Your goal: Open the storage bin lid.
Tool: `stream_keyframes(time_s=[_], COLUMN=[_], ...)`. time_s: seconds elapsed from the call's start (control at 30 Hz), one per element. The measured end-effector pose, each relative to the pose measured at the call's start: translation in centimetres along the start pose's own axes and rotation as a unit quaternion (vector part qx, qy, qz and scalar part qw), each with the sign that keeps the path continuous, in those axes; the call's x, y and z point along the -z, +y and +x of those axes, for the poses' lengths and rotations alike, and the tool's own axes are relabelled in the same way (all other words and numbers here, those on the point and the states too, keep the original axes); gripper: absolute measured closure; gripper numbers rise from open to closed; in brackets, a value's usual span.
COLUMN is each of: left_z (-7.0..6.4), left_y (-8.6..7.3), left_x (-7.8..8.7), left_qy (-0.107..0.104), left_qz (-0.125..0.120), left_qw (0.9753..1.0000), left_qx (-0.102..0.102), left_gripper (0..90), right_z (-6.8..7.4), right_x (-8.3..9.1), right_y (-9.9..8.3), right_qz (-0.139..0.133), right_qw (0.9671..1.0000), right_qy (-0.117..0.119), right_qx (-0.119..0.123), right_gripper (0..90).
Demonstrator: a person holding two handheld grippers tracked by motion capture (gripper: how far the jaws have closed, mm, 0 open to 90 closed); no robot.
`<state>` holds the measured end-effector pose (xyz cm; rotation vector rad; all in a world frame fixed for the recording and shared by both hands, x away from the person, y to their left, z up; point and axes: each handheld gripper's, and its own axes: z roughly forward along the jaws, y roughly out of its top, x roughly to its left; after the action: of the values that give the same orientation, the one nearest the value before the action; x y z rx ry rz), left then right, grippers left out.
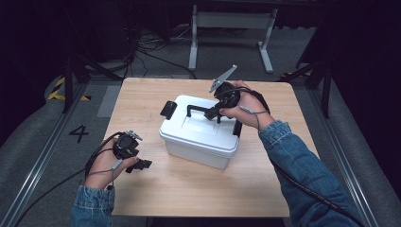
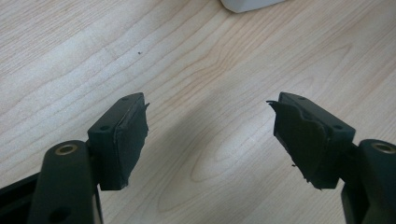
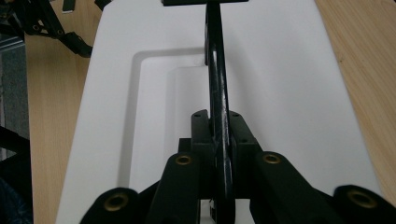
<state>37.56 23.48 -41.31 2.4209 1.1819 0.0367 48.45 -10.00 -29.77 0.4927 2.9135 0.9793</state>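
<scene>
A white lidded box (image 1: pixel 201 135) stands in the middle of the wooden table (image 1: pixel 198 189). Its black carrying handle (image 1: pixel 197 109) is raised upright over the lid. My right gripper (image 1: pixel 213 112) is shut on that handle (image 3: pixel 217 93), whose bar runs straight up between the jaws above the white lid (image 3: pixel 280 84). A black latch (image 1: pixel 168 109) sticks out at the box's left end, another at its right end. My left gripper (image 1: pixel 138 165) hovers low over the bare table at the front left, open, with nothing between its pads (image 2: pixel 133 140).
A corner of the white box (image 2: pixel 247 4) shows at the top of the left gripper view. The left hand's gripper (image 3: pixel 56 28) shows far off in the right gripper view. Beyond the table stand a white desk frame (image 1: pixel 231 28) and floor cables.
</scene>
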Motion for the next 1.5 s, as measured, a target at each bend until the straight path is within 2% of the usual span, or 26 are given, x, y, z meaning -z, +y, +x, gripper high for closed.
stream_keyframes(time_s=[0.3, 0.6, 0.87, 1.2, 1.5], left_z=[0.0, 0.0, 0.1, 0.2, 0.2], left_y=[-0.2, -0.2, 0.0, 0.0, -0.2], left_x=[0.0, 0.0, -0.2, -0.1, -0.2], left_qy=[0.0, 0.001, 0.0, -0.001, 0.002], left_qz=[0.0, 0.001, 0.002, 0.003, 0.003], left_qw=[1.0, 1.0, 1.0, 1.0, 1.0], left_qx=[-0.001, 0.0, -0.003, -0.003, 0.001], left_gripper=[26.7, 26.7, 26.7, 26.7, 26.7], right_z=[0.1, 0.5, 0.4, -0.4, -1.8], right_x=[1.5, 3.8, 5.9, 8.5, 11.0], right_y=[0.5, 0.9, 0.4, -1.5, -4.4], right_qz=[-0.016, -0.035, -0.047, -0.056, -0.069], right_qw=[0.9999, 0.9993, 0.9987, 0.9975, 0.9944], right_qy=[0.001, -0.009, -0.019, -0.041, -0.066], right_qx=[0.004, 0.006, 0.002, -0.012, -0.045], right_gripper=[84.7, 84.7, 84.7, 84.7, 84.7])
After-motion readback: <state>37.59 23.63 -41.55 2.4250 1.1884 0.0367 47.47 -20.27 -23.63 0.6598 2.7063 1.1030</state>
